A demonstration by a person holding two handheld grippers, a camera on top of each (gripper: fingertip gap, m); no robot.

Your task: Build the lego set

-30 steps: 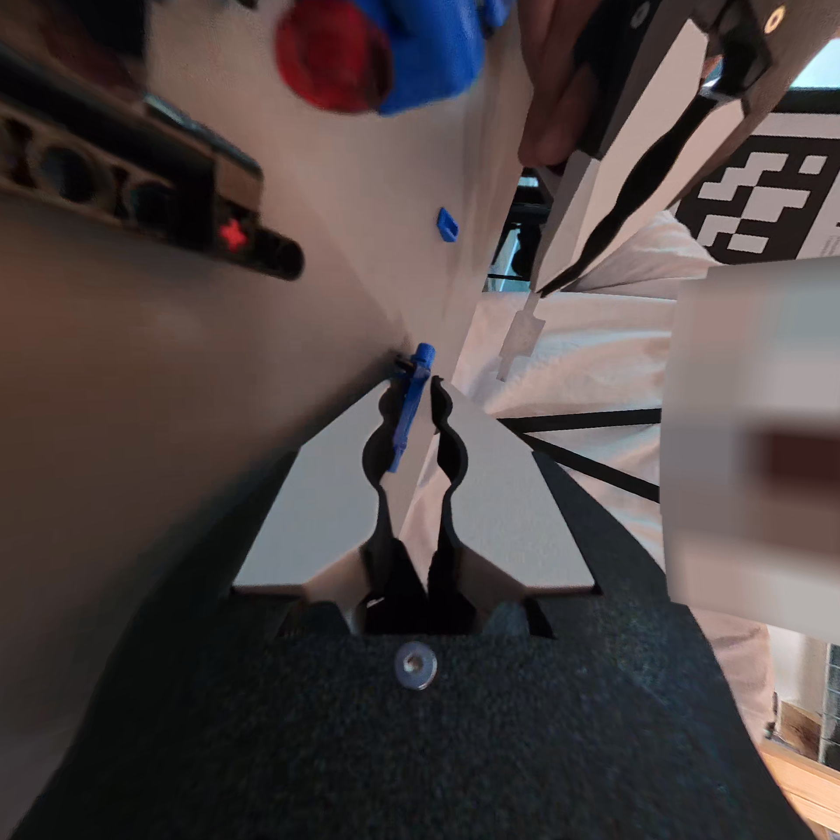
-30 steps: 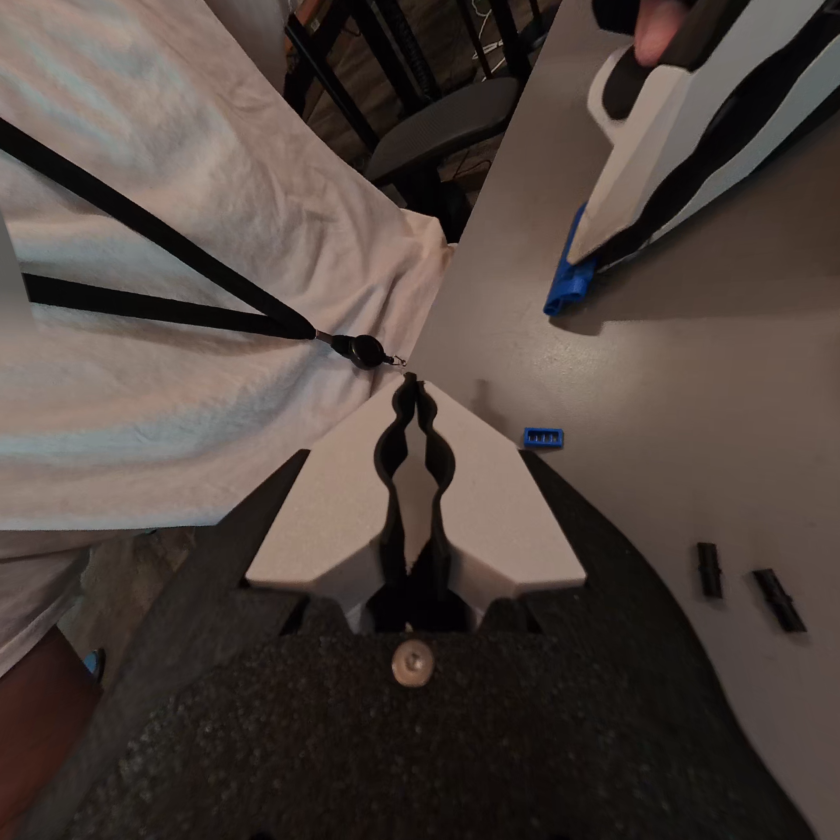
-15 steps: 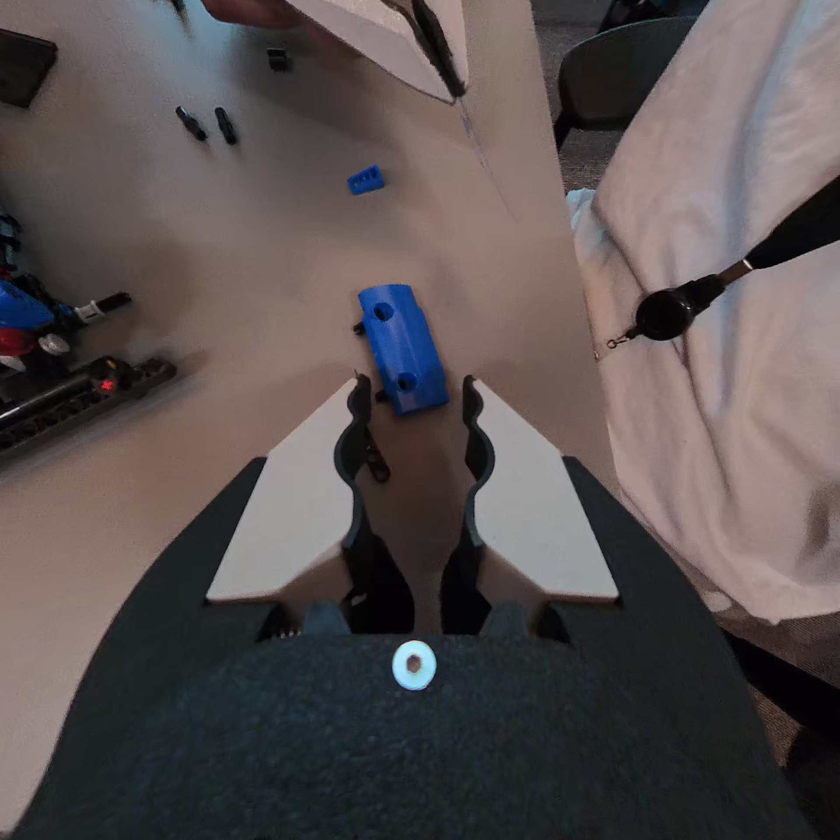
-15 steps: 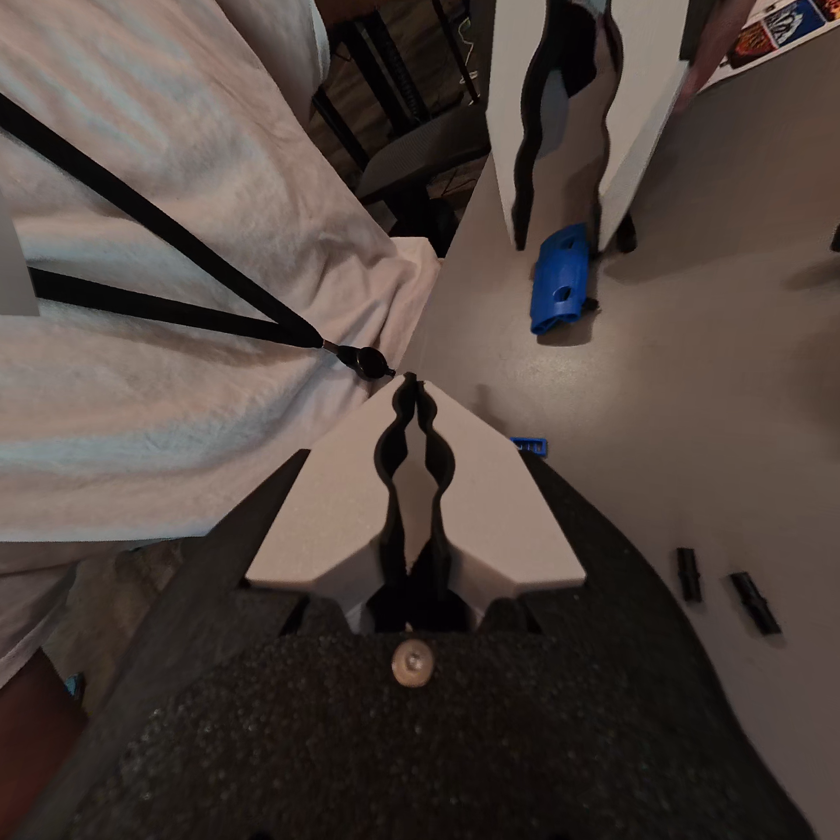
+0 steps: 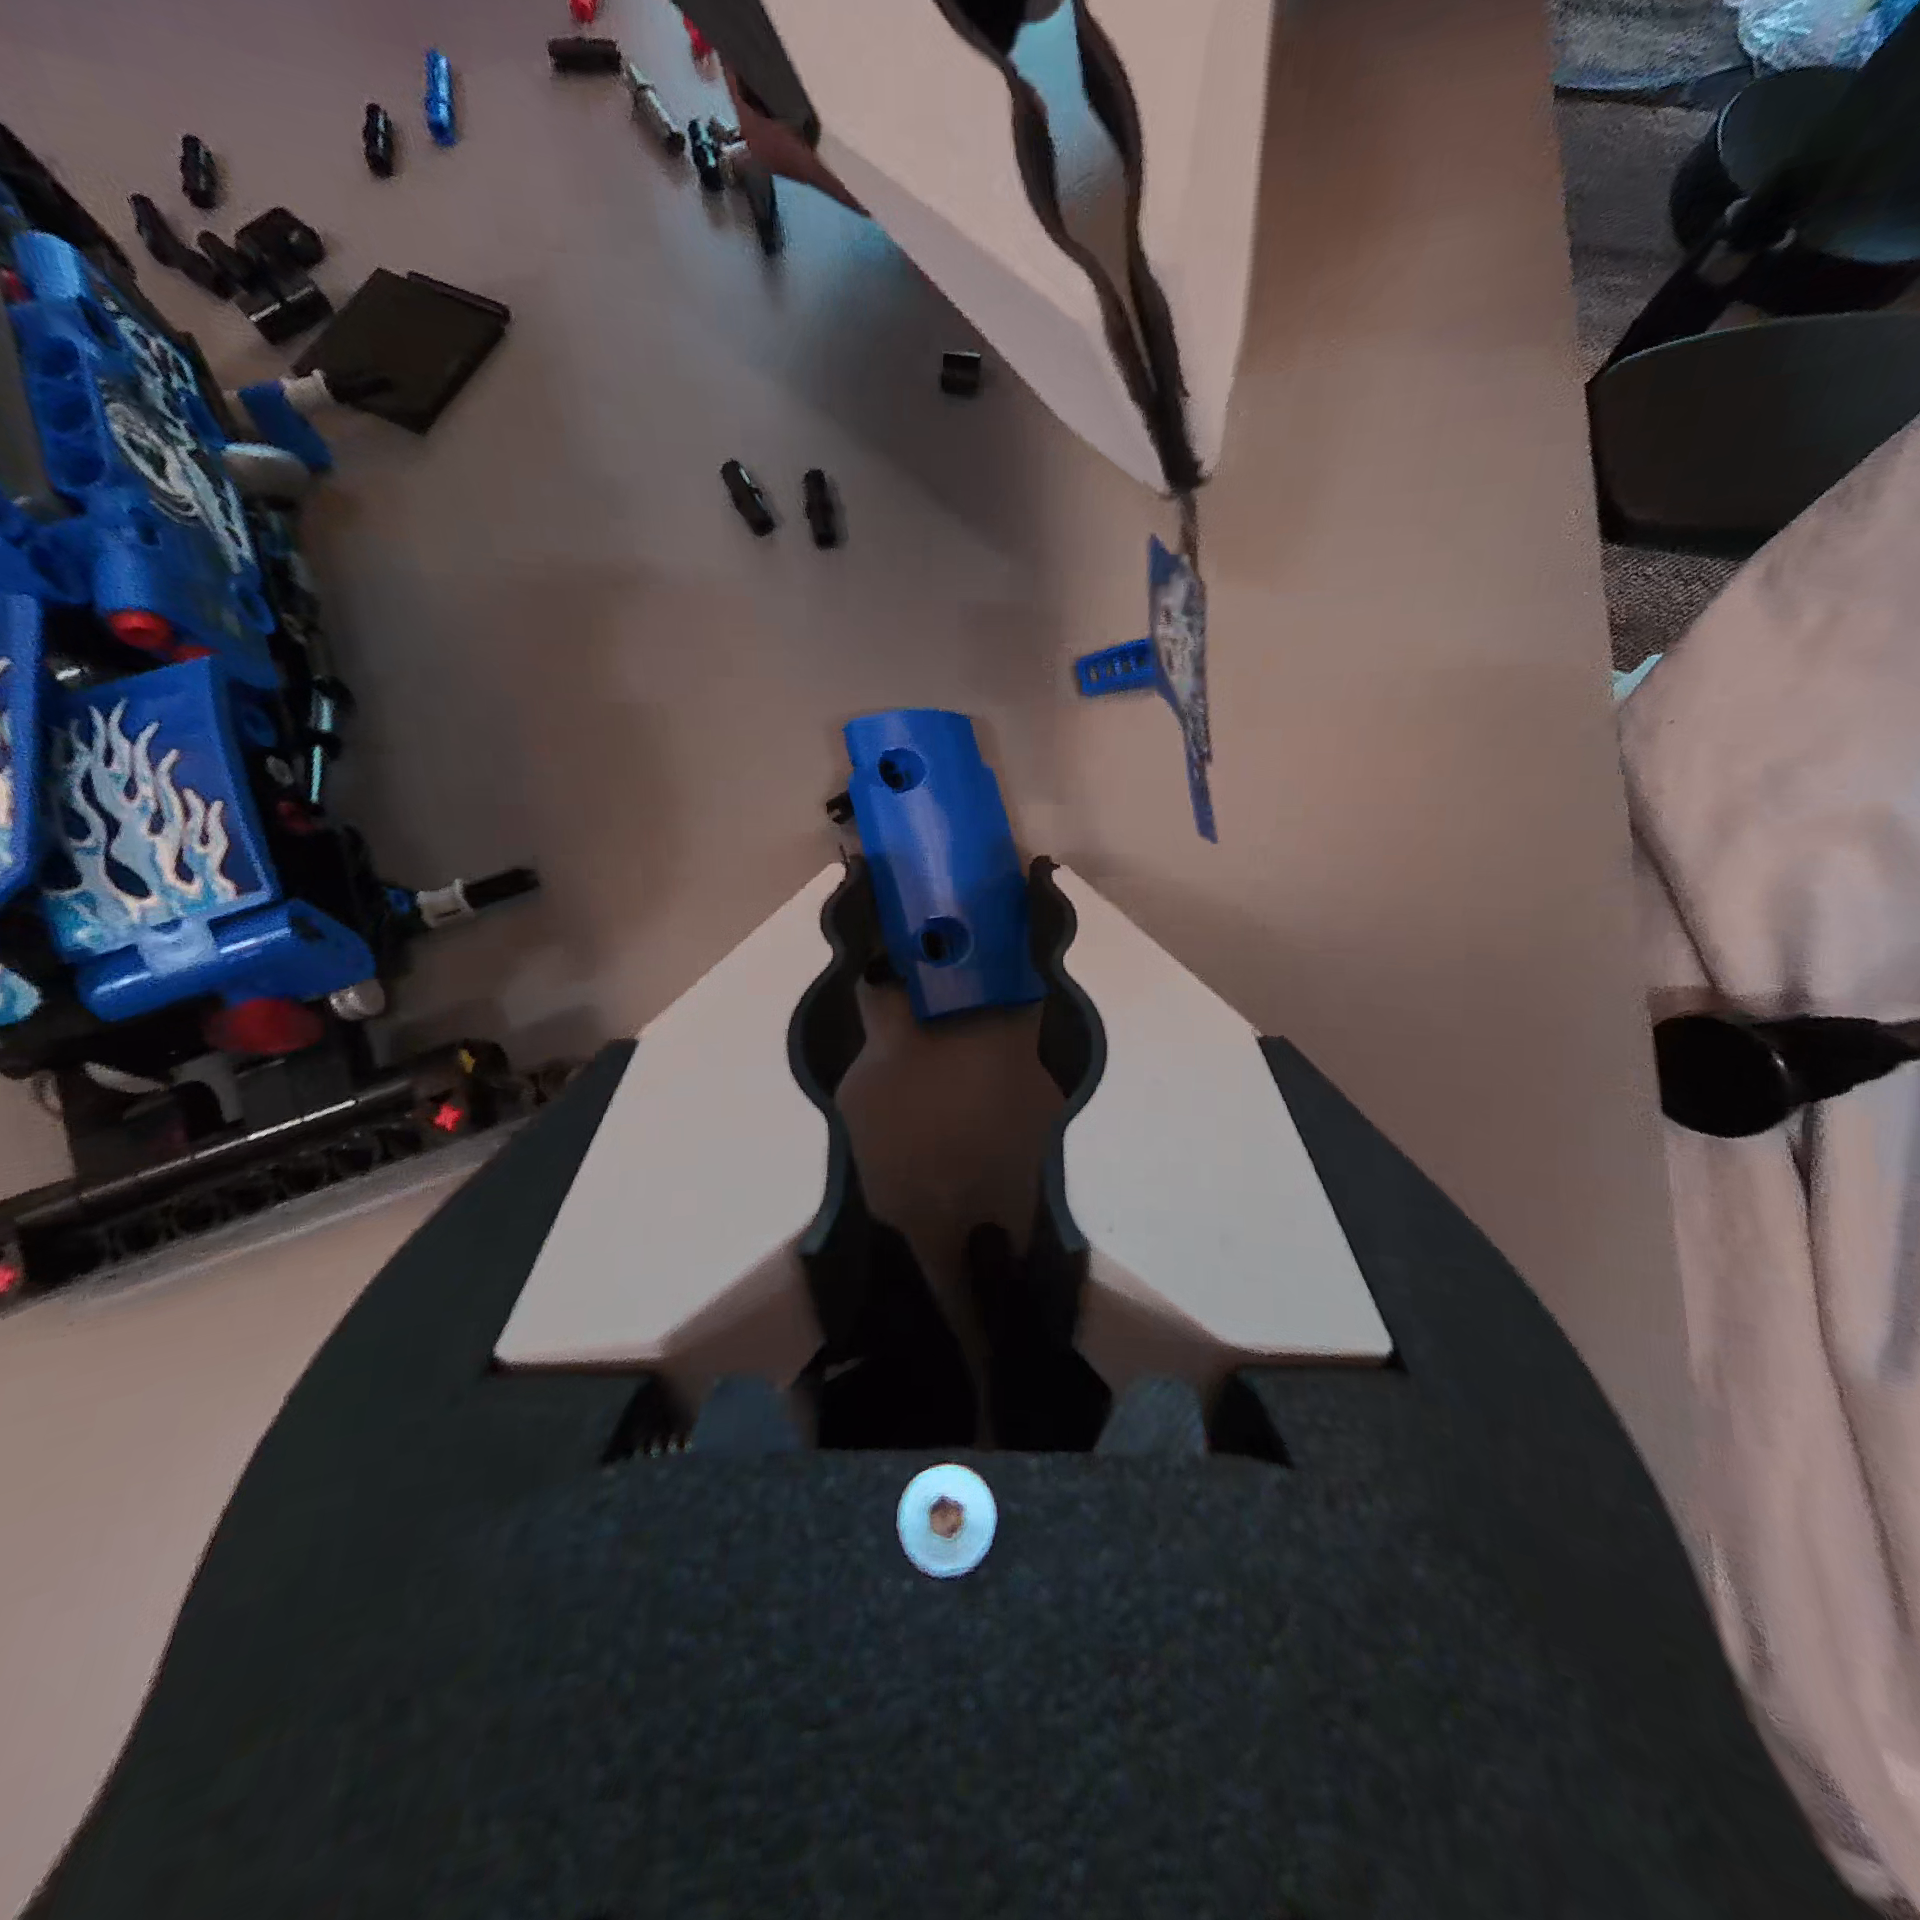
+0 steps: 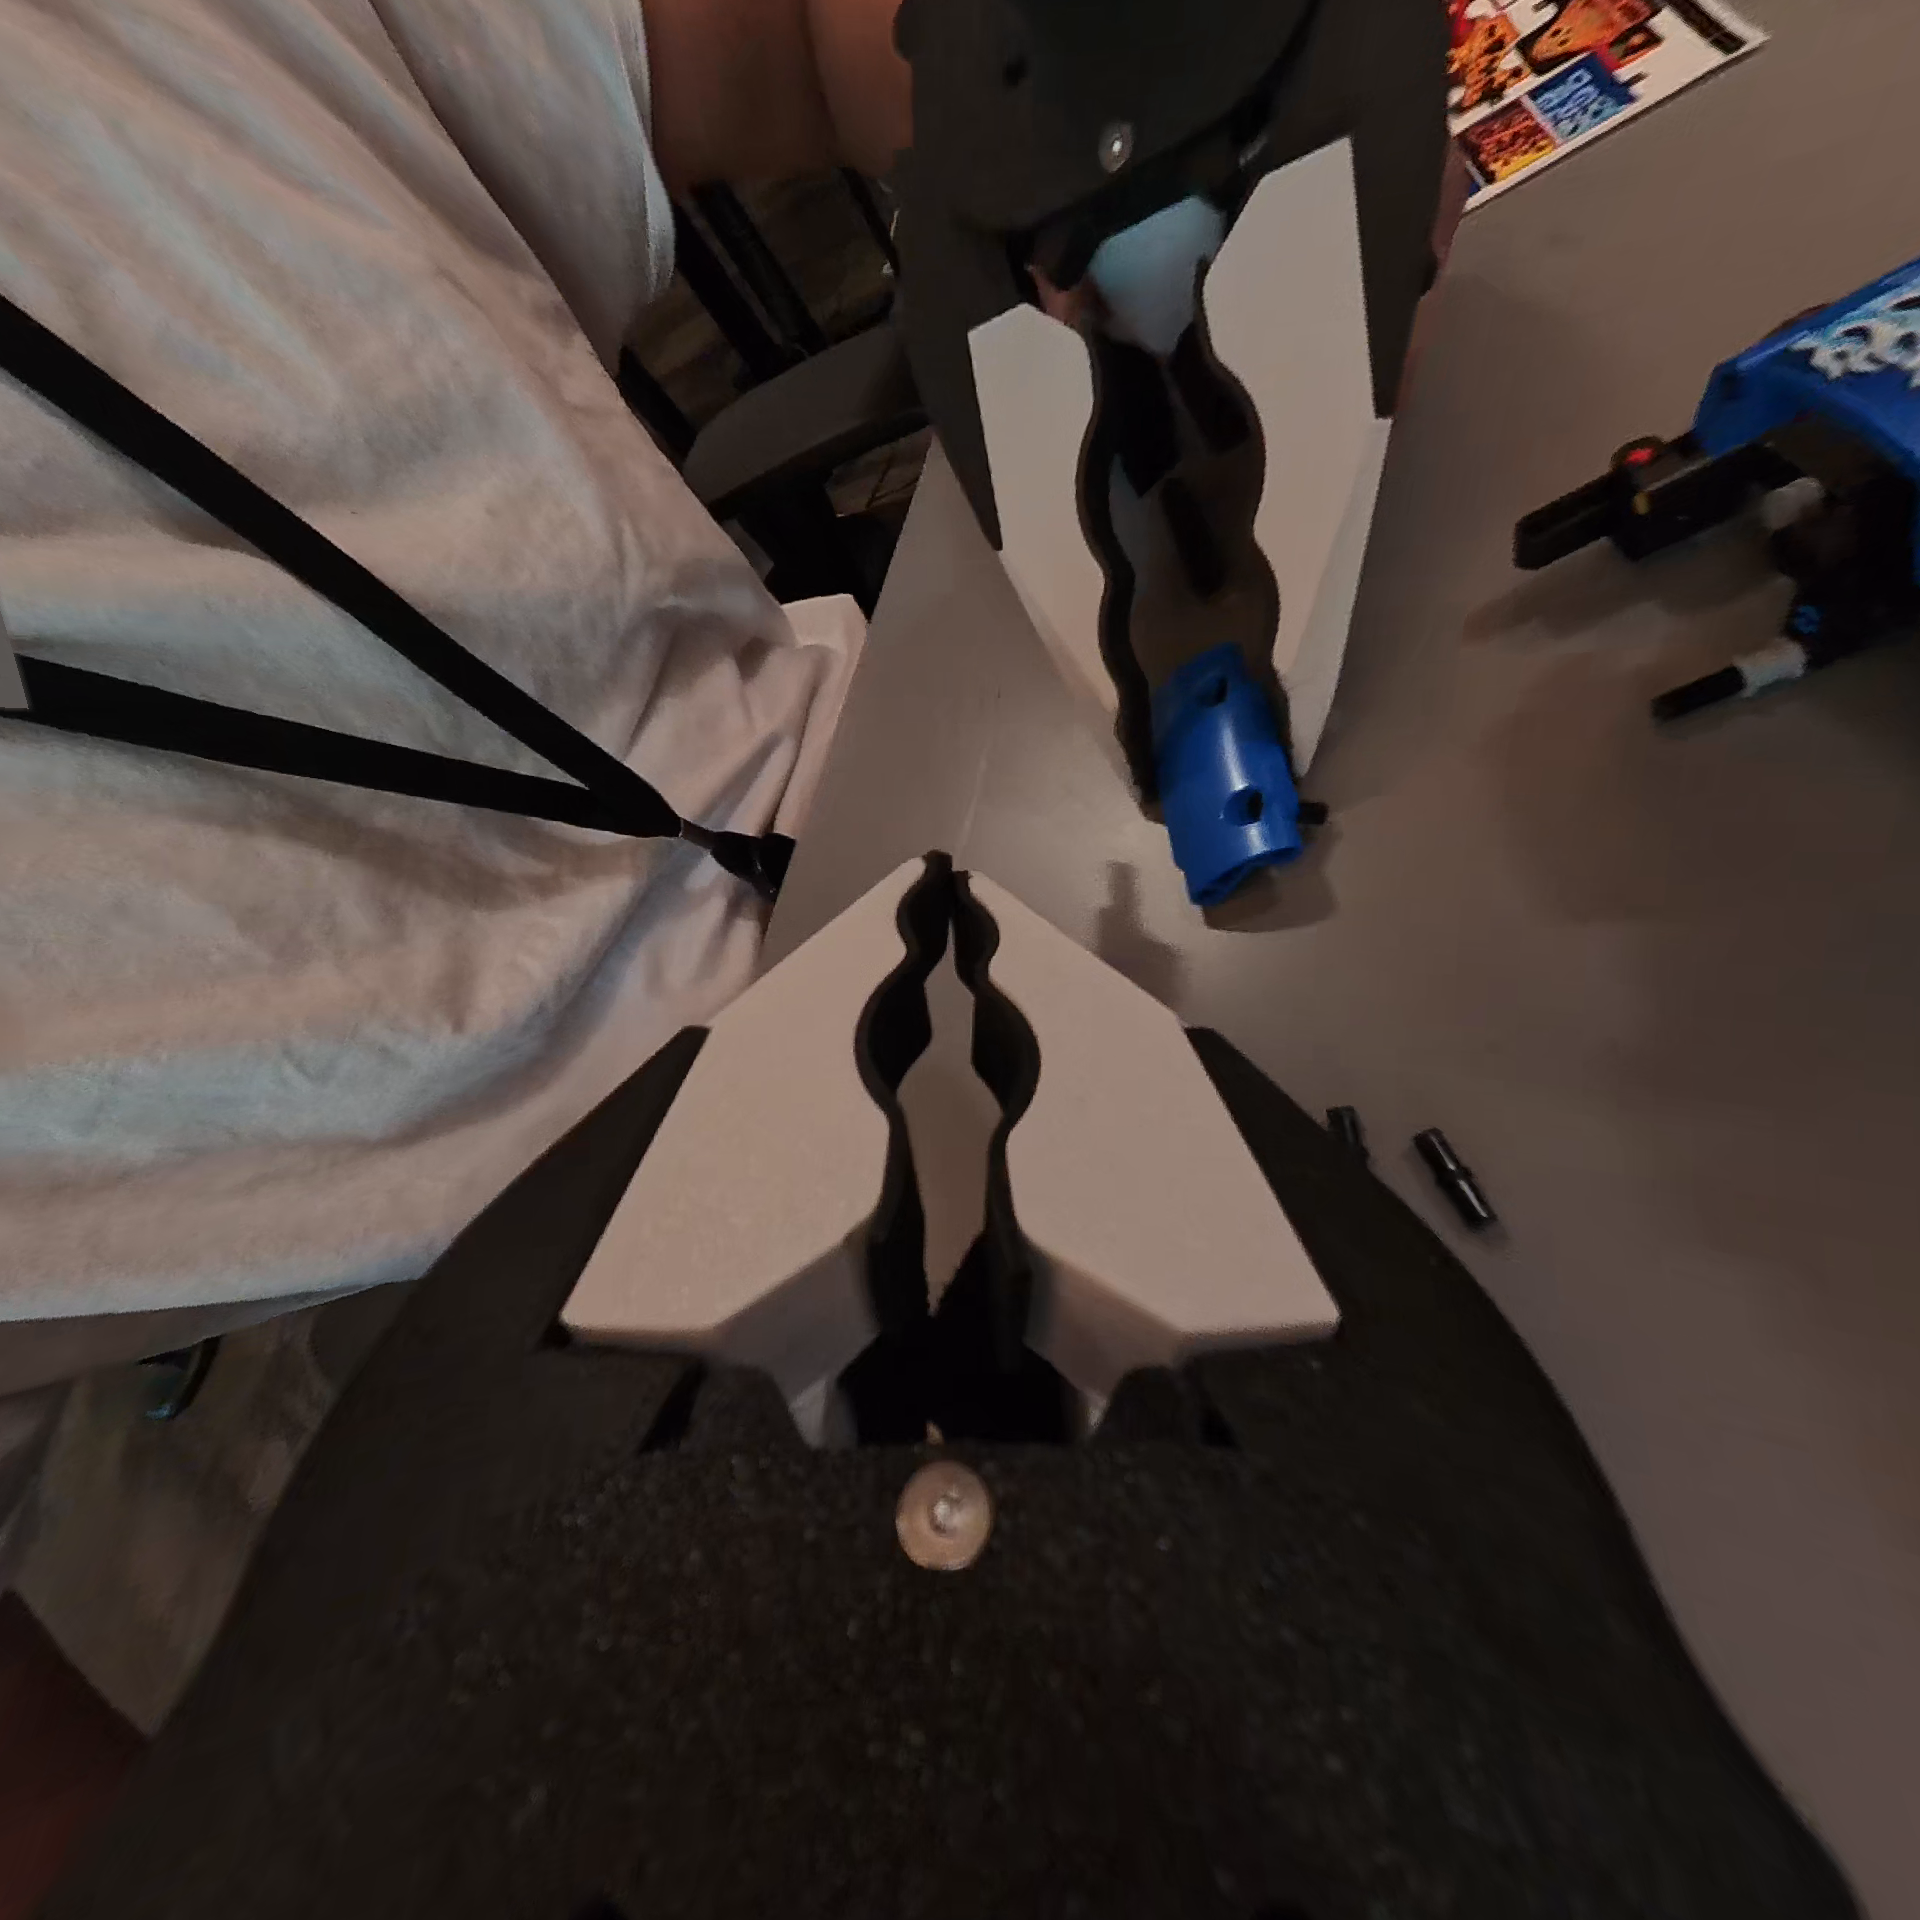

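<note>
Left gripper (image 5: 940, 883) stands with its jaws spread, straddling the blue curved panel (image 5: 940, 868) that lies on the table (image 5: 582, 665); the panel's near end sits between the fingertips, and whether the tips touch its sides cannot be told. In the right wrist view the same panel (image 6: 1226, 774) projects from between those fingertips, flat on the table. Right gripper (image 6: 951, 883) is pinched on a thin blue sticker (image 5: 1184, 665), which hangs from its tip, near a small blue piece (image 5: 1114, 665). The partly built blue vehicle (image 5: 135, 665) sits well left. Two black pins (image 5: 784, 504) lie beyond the panel.
</note>
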